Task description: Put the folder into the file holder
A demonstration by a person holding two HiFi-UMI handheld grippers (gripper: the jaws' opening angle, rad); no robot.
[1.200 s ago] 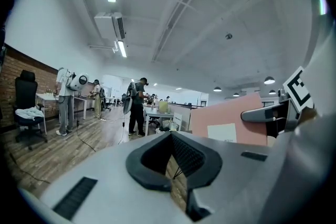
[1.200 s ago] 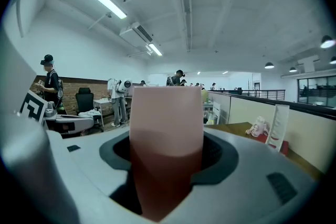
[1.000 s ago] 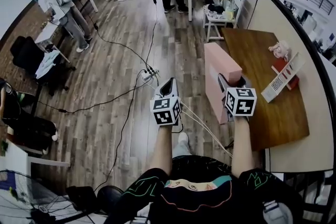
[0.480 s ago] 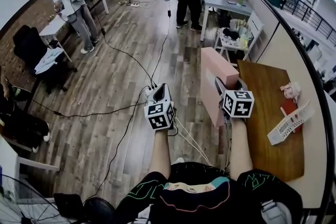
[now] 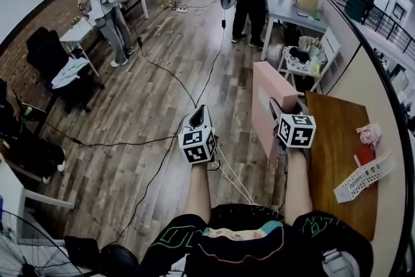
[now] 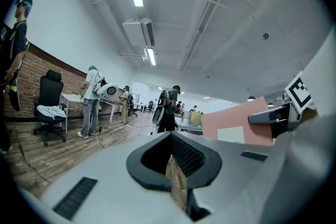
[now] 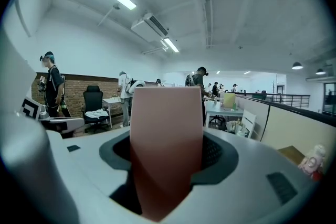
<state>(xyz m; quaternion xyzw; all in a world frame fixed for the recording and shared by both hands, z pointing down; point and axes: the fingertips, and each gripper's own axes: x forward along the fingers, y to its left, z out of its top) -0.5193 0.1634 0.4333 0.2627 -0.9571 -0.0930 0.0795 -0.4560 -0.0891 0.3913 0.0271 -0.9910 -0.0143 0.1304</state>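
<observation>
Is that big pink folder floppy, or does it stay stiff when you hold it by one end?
Probably stiff: the folder sticks out straight from the right gripper without drooping. It looks thick like a box, so it may be a bit heavy and want to tip down. Its smooth sides might slip.

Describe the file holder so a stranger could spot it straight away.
Start at the brown wooden table on the right of the head view. Along its edge by the beige partition lie three small things: a pink toy, a red item and the file holder. The holder is the white slotted one, lowest in the picture.
</observation>
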